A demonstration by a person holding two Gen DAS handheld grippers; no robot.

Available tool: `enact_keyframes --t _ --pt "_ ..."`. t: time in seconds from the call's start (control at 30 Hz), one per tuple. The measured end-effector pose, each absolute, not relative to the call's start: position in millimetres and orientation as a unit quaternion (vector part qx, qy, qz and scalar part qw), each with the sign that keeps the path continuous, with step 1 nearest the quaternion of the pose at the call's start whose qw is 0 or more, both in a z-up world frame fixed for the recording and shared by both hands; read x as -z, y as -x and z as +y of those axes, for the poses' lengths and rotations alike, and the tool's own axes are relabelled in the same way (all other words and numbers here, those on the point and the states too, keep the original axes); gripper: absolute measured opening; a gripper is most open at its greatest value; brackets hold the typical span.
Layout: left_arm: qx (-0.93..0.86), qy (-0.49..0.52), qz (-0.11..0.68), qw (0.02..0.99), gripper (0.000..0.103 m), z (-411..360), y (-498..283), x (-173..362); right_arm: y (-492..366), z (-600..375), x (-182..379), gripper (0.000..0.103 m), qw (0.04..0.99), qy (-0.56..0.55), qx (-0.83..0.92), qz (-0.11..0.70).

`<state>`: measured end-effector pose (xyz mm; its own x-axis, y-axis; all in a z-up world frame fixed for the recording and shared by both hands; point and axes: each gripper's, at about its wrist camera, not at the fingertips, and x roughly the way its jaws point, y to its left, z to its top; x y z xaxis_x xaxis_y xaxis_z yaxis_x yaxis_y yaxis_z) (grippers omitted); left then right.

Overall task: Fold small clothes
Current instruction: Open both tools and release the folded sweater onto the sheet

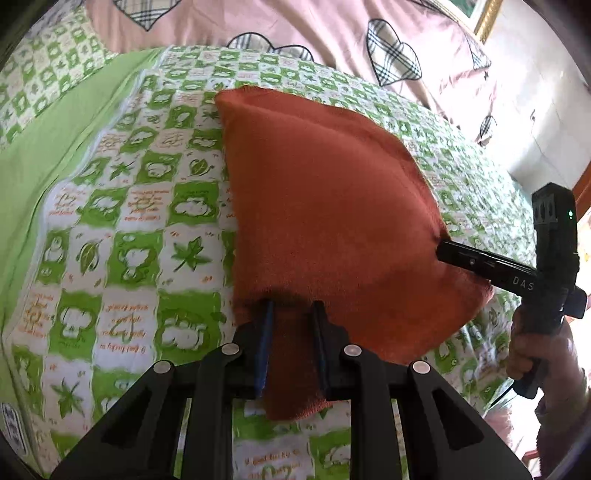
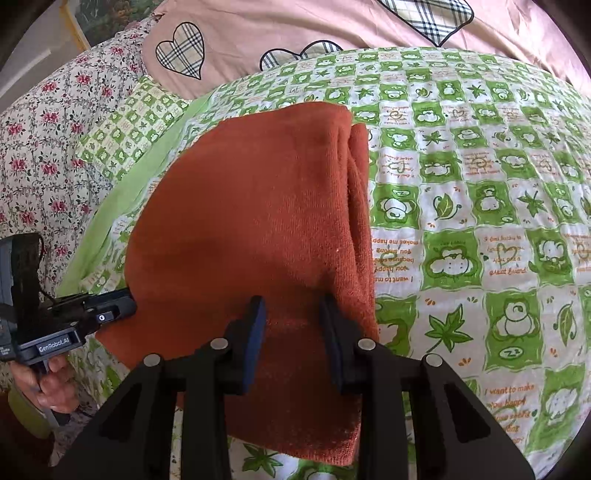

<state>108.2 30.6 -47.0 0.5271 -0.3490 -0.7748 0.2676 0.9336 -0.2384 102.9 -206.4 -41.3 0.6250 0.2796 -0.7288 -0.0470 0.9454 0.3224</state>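
Observation:
A rust-orange knit garment (image 1: 325,206) lies partly folded on the green-and-white checked bedspread (image 1: 122,229). My left gripper (image 1: 292,314) is shut on its near left edge, with cloth bunched between the fingers. My right gripper (image 2: 293,314) is shut on its near right part (image 2: 258,229). The right gripper also shows in the left wrist view (image 1: 443,251), pinching the garment's right edge. The left gripper shows in the right wrist view (image 2: 129,301), at the garment's left edge. The near edge is lifted off the bed, and folded layers show along the garment's right side.
A pink quilt with checked hearts (image 1: 332,33) lies behind the garment. A floral cloth (image 2: 48,147) covers the bed's left part in the right wrist view. A plain green band (image 1: 55,147) runs along the bedspread. A wall and a wooden frame (image 1: 554,122) stand at the right.

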Motion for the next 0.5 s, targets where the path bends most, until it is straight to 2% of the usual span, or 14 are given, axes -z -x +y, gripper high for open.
enact_keyframes --t 0.23,0.37,0.5 --pt "0.225 0.052 0.419 0.878 0.022 32.7 -54.3 28.3 -60.1 -196.2 27.5 0.034 0.895 -0.127 -0.094 0.417" --pt "0.204 0.036 0.457 0.865 0.021 28.2 -57.3 55.1 -54.2 -192.6 49.0 0.034 0.889 -0.099 -0.081 0.440" --pt "0.205 0.034 0.452 0.867 0.020 27.6 -56.5 56.0 -52.4 -197.5 52.4 0.034 0.889 -0.103 -0.086 0.437"
